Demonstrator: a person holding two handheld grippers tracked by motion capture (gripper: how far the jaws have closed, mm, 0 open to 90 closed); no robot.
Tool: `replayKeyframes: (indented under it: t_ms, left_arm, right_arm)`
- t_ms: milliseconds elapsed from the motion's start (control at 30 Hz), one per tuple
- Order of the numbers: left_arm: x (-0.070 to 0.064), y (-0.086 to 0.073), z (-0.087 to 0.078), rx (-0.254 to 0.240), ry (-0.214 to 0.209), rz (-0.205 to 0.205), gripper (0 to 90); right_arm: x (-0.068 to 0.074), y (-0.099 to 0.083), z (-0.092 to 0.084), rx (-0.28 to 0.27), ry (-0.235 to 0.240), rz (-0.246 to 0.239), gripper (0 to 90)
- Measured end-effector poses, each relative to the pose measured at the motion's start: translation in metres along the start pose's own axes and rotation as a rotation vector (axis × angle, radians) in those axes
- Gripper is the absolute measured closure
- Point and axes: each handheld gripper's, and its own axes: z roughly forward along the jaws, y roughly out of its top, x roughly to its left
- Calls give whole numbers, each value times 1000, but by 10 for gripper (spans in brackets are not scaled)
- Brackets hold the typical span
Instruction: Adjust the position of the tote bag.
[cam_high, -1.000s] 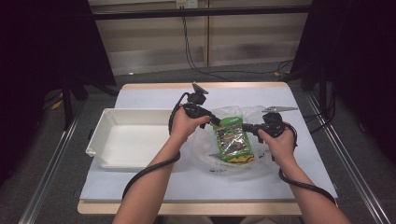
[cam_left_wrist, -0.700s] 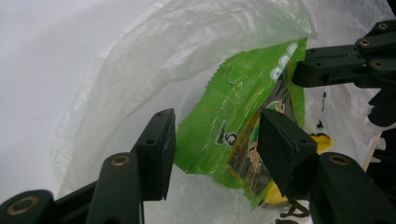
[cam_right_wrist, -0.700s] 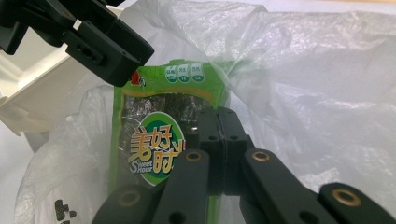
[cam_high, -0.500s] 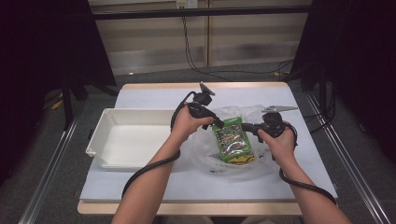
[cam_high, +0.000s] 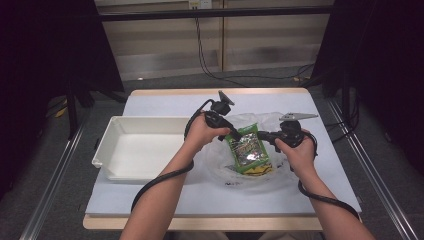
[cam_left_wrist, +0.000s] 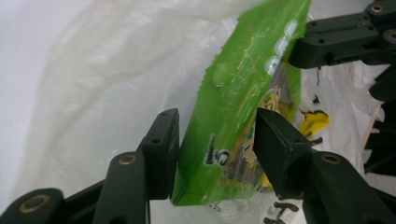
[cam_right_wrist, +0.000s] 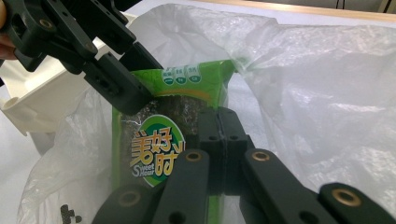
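The green snack packet (cam_high: 248, 154) stands half out of the clear plastic bag (cam_high: 270, 175), toward the right half of the tabletop (cam_high: 165, 102). The right tongs (cam_right_wrist: 222, 140) are pressed together on the packet's edge; the left tongs (cam_left_wrist: 215, 149) are spread around its other side — not yet clamped. Judging by this, the packet is lifted but not free of the bag, and moving it — likely into the white tray (cam_high: 107, 150) near the left edge — remains.
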Motion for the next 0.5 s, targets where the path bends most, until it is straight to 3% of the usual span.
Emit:
replayKeyframes:
  t_ms: [233, 267, 433, 500]
  left_arm:
    - [-6, 2, 1, 52, -20, 21, 567]
    - [-6, 2, 0, 70, -26, 39, 578]
    - [-10, 3, 0, 76, -57, 0, 717]
    - [-12, 4, -1, 93, -59, 16, 745]
  right_arm:
    - [2, 2, 1, -3, 4, -25, 900]
    - [2, 2, 1, 0, 3, -26, 900]
    - [4, 3, 2, -2, -3, -42, 900]
    - [2, 2, 3, -1, -3, -29, 891]
